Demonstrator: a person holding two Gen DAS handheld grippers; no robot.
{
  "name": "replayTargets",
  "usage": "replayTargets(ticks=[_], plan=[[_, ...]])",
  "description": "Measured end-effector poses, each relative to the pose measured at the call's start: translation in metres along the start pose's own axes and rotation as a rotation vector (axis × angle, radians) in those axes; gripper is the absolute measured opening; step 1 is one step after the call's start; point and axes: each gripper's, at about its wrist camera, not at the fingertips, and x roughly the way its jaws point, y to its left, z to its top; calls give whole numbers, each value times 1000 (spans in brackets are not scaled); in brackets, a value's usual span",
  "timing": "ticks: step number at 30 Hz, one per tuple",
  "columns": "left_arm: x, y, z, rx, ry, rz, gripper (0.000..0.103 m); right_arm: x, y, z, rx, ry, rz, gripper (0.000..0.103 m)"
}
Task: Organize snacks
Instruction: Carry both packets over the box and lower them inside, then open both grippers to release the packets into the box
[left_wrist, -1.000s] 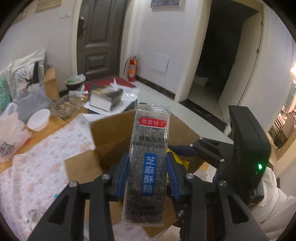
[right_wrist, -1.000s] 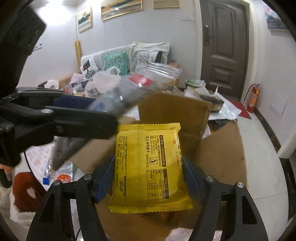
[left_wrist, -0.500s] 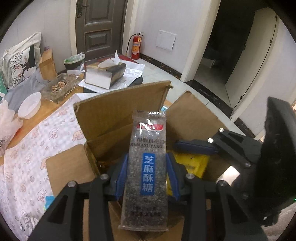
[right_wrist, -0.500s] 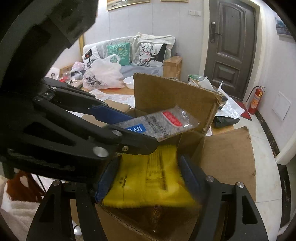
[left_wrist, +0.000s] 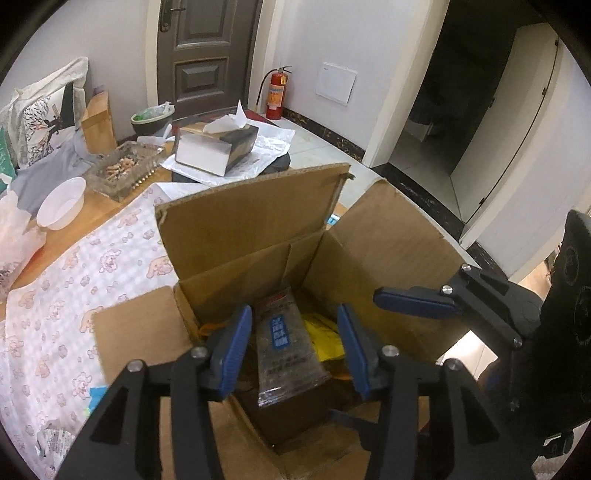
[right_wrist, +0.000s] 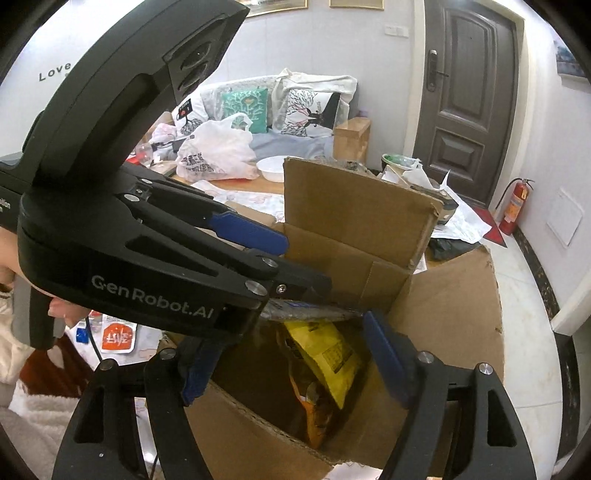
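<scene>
Both my grippers, left (left_wrist: 293, 345) and right (right_wrist: 291, 360), have just been opening over the cardboard box (left_wrist: 388, 258), dropping the clear sesame-candy pack (left_wrist: 286, 347) and yellow packet (right_wrist: 327, 354) inside; next I'd withdraw for more snacks.

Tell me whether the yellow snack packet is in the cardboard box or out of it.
In. The yellow snack packet lies down inside the cardboard box, below its open flaps, apart from the right claw, whose jaws have just been opening.

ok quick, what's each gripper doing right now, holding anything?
Left gripper: jaws just opened, sesame candy pack loose between them in the cardboard box.
Right gripper: jaws just opened, yellow snack packet dropped inside.
</scene>
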Motion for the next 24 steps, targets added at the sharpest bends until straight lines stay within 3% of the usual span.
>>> replayTargets(ticks=[11, 19, 24], plan=[[-64, 19, -28, -33, -108, 53, 55, -12, 30, 10, -21, -39, 58, 72], [-142, 53, -82, -94, -200, 147, 60, -21, 97, 25, -74, -88, 173, 72], [-169, 87, -127, -161, -221, 209, 60, -11, 148, 26, -118, -71, 247, 72]])
